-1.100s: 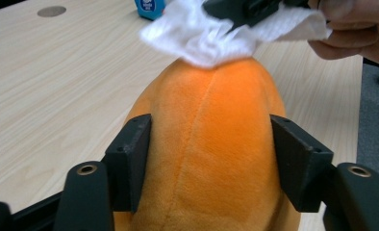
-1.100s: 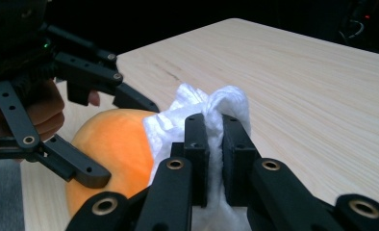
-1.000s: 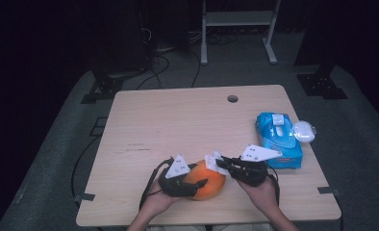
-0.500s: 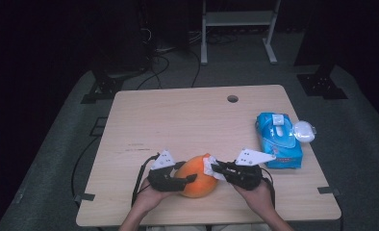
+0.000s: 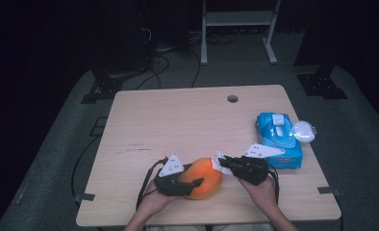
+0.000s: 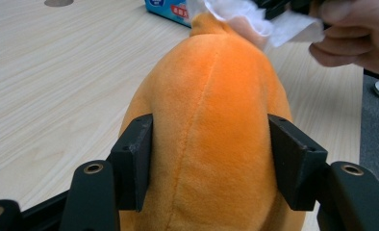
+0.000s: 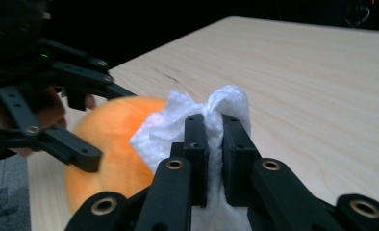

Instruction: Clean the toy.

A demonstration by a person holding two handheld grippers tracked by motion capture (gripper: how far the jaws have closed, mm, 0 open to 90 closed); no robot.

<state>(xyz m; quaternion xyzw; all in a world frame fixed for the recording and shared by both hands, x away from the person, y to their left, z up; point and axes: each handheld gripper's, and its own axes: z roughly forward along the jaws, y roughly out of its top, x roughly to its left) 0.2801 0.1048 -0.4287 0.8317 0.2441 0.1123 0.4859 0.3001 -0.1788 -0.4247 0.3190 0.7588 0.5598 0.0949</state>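
Nearest the person's edge of the table, the left gripper [image 5: 190, 180] is clamping an orange plush toy [image 5: 206, 177]; in the left gripper view its pads [image 6: 135, 159] are pressing into both flanks of the toy's rounded body, so the jaws are standing partly closed around it. The toy is sitting on the table [image 5: 178, 125] between the two grippers, its narrower end pointing away from the left gripper.

Just beyond that end, the right gripper [image 5: 224, 162] is pinching a crumpled white tissue [image 7: 187, 125], its jaws drawn nearly together with the paper bunched between and above them. In the left gripper view the tissue [image 6: 255, 19] is lying against the tip of the toy, with the person's right hand [image 6: 356, 38] close behind it. In the right gripper view the toy [image 7: 115, 149] is showing just behind and to the left of the tissue, and the left gripper [image 7: 48, 110] beyond it.

Farther off, to the right of the right gripper and close beside it, a blue pack of wipes [image 5: 279, 139] is lying flat. A small white round object [image 5: 304, 131] is resting at the pack's far right corner; what it is cannot be told. Farthest from both grippers, a round hole [image 5: 233, 98] is showing in the tabletop near its far edge.
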